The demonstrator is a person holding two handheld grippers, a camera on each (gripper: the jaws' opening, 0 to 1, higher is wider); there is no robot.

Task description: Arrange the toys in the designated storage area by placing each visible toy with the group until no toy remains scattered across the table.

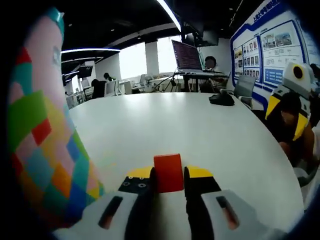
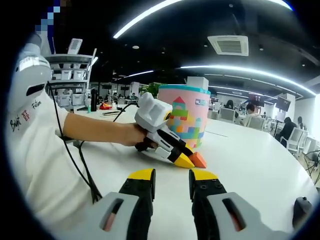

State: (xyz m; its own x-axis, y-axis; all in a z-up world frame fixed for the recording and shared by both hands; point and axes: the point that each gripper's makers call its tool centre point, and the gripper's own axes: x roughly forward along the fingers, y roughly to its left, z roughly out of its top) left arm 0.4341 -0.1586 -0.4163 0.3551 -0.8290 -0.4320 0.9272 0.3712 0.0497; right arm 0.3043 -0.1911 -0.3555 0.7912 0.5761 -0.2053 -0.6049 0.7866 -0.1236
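Presently, the left gripper (image 1: 169,182) holds a red block (image 1: 168,172) clamped between its yellow-tipped jaws, low over the white table (image 1: 200,135). At that view's left edge a tall pink bucket (image 1: 42,125) rises close by, its wall printed with coloured squares and its rim teal. Across the table lies a dark object (image 1: 222,98) near the far edge; I cannot tell what it is. Beyond it a laptop (image 1: 186,55) stands on a raised stand, and a blue display board (image 1: 265,42) covers the wall to the right. The right gripper (image 1: 291,97) shows at the right edge of the left gripper view, held off the table's side. In the right gripper view, the right gripper (image 2: 171,176) has its jaws narrowly apart with nothing between them, above the table (image 2: 250,160). Ahead, the left gripper (image 2: 172,150) is grasped by a hand (image 2: 135,136) and points down to the tabletop, with the block (image 2: 198,159) at its tip, appearing orange-red there and resting on or just above the surface. The block sits just in front of the bucket (image 2: 185,117), near its base but apart from it. A white sleeve (image 2: 35,145) fills the left side of that view, with a black cable (image 2: 75,150) hanging across it.
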